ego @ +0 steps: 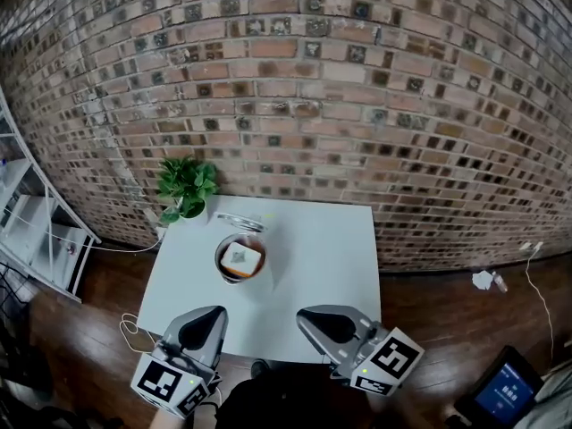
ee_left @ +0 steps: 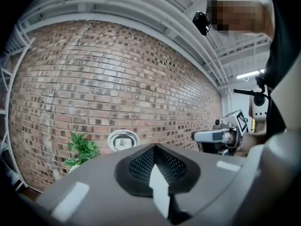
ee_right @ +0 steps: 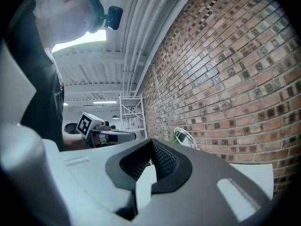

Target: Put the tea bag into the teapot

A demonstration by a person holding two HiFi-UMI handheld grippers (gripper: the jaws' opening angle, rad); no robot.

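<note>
A round brown teapot (ego: 239,259) stands open in the middle of the white table (ego: 331,239), with a white square tea bag (ego: 241,256) lying inside it. Its clear lid (ego: 241,222) lies just behind it. My left gripper (ego: 213,312) hovers over the table's near edge, left of the pot, with its jaws shut on nothing. To the right, my right gripper (ego: 305,315) is also shut and empty. In the left gripper view the closed jaw tips (ee_left: 155,148) point at the wall, with a round silvery rim (ee_left: 122,139) beyond them. The right gripper view shows closed tips (ee_right: 151,143) too.
A potted green plant (ego: 186,186) stands at the table's far left corner. A brick wall (ego: 357,105) rises right behind the table. White shelving (ego: 36,231) stands at the left, and cables and crumpled paper (ego: 483,281) lie on the wooden floor.
</note>
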